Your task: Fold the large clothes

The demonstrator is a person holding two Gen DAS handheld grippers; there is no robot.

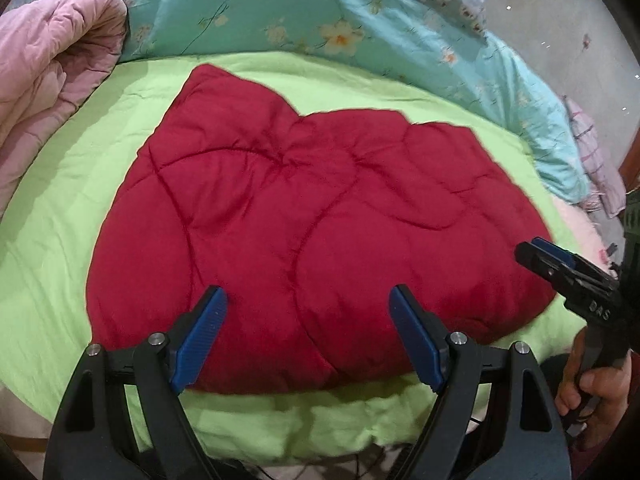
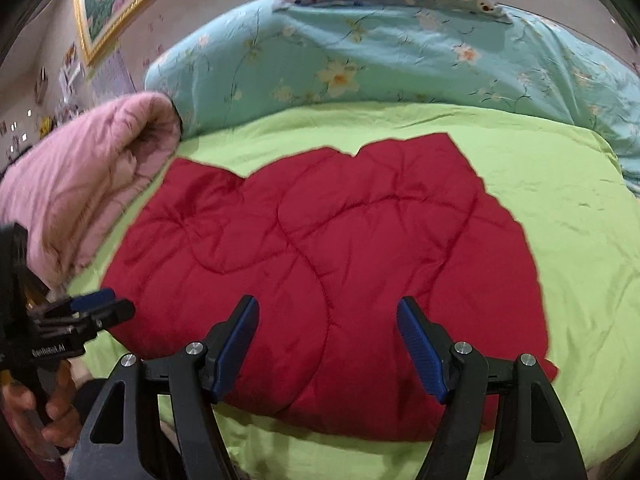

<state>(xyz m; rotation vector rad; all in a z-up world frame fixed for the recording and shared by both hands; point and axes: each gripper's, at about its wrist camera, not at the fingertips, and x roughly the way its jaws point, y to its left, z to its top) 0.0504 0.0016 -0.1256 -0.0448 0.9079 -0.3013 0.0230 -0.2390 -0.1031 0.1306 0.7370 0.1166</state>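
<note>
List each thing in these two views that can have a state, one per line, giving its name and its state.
left tool: open, empty, above the near edge of the red garment.
right tool: open, empty.
red quilted garment: lying flat on the green sheet, wrinkled, ungripped.
green sheet: spread out.
pink quilt: rolled up at the left.
blue floral quilt: bunched behind.

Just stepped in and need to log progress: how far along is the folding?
Done: the red quilted garment lies as a compact bundle on the green sheet. In hand: nothing; left gripper and right gripper are open above it. Left: possibly further folds.
</note>
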